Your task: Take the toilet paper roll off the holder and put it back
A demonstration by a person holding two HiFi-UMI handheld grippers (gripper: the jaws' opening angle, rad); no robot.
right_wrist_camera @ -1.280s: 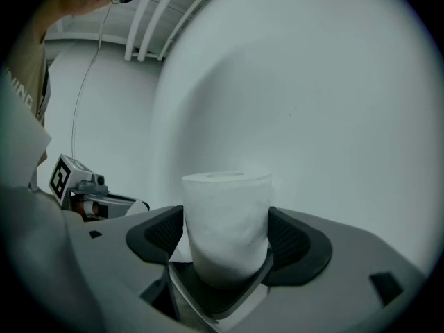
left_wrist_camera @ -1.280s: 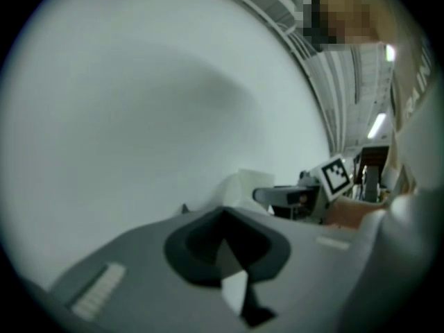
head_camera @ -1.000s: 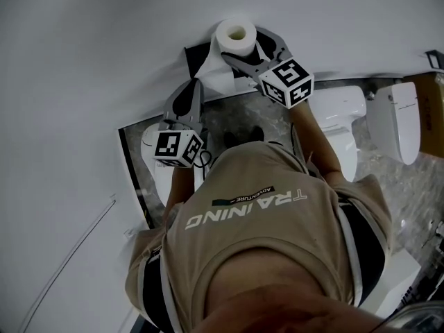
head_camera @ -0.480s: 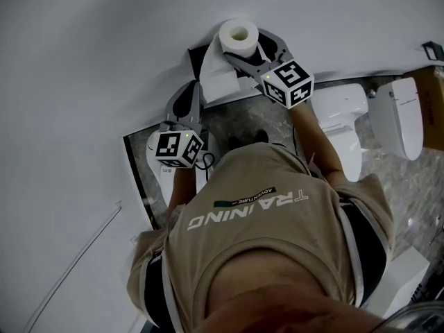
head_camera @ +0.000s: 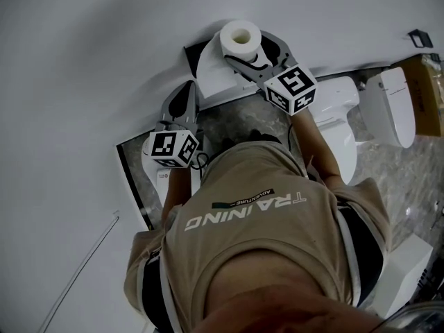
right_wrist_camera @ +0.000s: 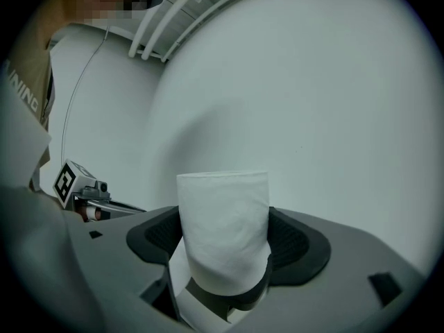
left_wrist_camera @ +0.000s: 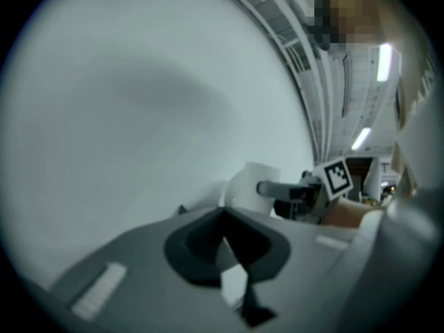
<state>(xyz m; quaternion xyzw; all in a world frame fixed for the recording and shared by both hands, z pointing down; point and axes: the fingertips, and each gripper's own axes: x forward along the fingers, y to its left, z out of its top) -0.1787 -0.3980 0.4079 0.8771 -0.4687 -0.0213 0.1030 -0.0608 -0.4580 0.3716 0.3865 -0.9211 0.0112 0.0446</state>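
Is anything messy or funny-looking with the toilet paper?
Only a little. The white toilet paper roll is clamped between the right gripper's fingers, and a loose tail of paper seems to hang from it instead of being wound up.

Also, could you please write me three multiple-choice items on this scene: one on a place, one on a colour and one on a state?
1. Where is the roll? A. on the floor B. in the right gripper C. on a holder
2. What colour is the shirt? A. tan B. blue C. red
3. How do the left gripper's jaws stand? A. wide apart B. shut on the roll C. together, empty
Key: 1 B, the roll sits between its jaws; 2 A, it reads tan in the head view; 3 C, they meet with nothing between.
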